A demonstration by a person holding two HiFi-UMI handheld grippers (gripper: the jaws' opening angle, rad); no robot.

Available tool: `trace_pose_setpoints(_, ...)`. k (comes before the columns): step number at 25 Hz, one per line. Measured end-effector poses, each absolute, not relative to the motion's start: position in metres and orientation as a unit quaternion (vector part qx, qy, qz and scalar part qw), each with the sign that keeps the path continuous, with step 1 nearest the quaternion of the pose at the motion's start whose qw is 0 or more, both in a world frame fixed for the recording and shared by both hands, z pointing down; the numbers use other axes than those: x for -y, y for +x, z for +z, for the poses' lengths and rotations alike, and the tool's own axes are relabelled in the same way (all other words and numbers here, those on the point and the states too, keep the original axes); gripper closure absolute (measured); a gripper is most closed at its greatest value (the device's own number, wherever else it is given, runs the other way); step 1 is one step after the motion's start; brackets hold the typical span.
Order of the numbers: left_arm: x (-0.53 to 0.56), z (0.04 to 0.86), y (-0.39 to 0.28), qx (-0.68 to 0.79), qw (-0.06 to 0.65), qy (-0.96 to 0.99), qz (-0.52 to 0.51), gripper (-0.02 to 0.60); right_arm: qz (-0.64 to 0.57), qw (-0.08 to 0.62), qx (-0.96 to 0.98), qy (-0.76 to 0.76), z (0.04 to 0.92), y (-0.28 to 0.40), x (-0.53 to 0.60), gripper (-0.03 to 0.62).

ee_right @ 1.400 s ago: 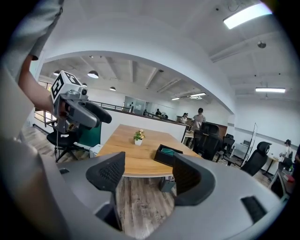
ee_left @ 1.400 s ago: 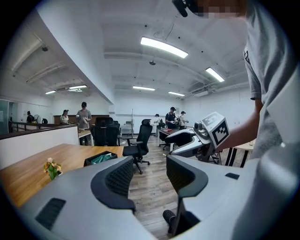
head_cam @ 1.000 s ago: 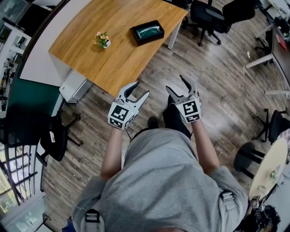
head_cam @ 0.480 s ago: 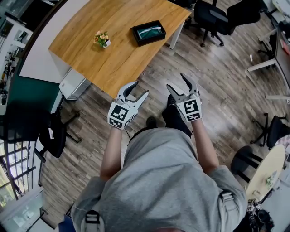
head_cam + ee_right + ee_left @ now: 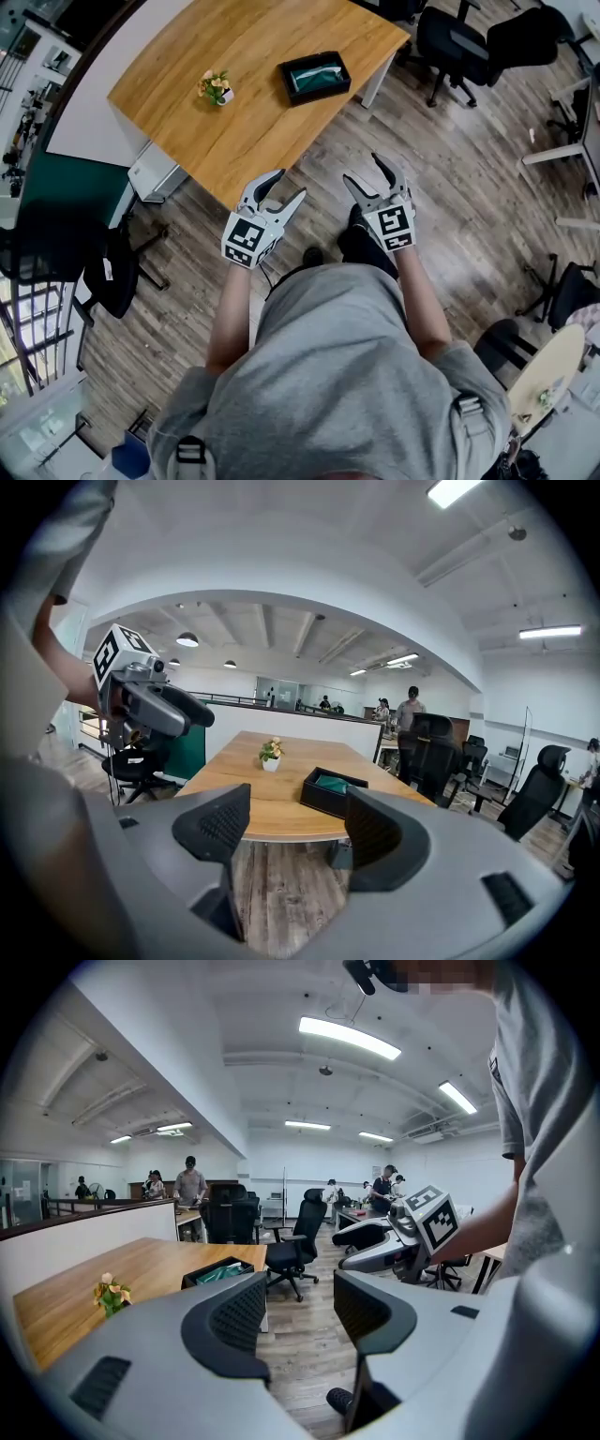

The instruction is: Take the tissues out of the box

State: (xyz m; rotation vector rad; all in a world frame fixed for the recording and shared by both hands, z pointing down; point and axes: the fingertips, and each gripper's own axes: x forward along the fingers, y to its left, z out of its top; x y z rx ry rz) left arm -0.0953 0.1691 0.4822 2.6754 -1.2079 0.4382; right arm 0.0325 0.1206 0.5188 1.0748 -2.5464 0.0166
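The left hand-held gripper and right hand-held gripper stayed wide open and empty. The tissue box on the tabletop had drawn only slightly nearer, so reaching it remained ahead.

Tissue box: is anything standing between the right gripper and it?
Nothing visible does. Only floor and table lie between the right gripper and the tissue box; the flower pot stands well aside.

Smooth satin-finished wood table, matt black box, grey-brown wood-plank floor, left gripper and right gripper in matt grey plastic, dark rough-dotted pads, soft grey cloth shirt
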Motion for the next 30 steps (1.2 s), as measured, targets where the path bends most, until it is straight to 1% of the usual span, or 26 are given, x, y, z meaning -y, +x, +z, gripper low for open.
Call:
trace_pose_setpoints(8,-0.123,0.478,-0.081,0.424,0.088,0.889,0.152,0.351,0.005,0.184,0.914,0.362,0.516,0.044,-0.07,0.27)
trace_pose_setpoints(15,-0.091,0.478,-0.062,0.438,0.092,0.88,0.16,0.351,0.01,0.186,0.919,0.348,0.517,0.063,-0.036,0.272)
trace_pose_setpoints(18,-0.077,0.478,-0.053,0.445,0.094,0.876,0.162,0.35,0.01,0.188,0.922,0.338,0.517,0.074,-0.021,0.284)
trace_pose_setpoints(25,-0.05,0.487,-0.033,0.466,0.099,0.864,0.164,0.351,0.009,0.191,0.926,0.326,0.525,0.102,0.014,0.284)
trace_pose_setpoints(30,-0.032,0.489,-0.027,0.487,0.101,0.852,0.162,0.35,0.004,0.192,0.932,0.308,0.527,0.109,0.037,0.284)
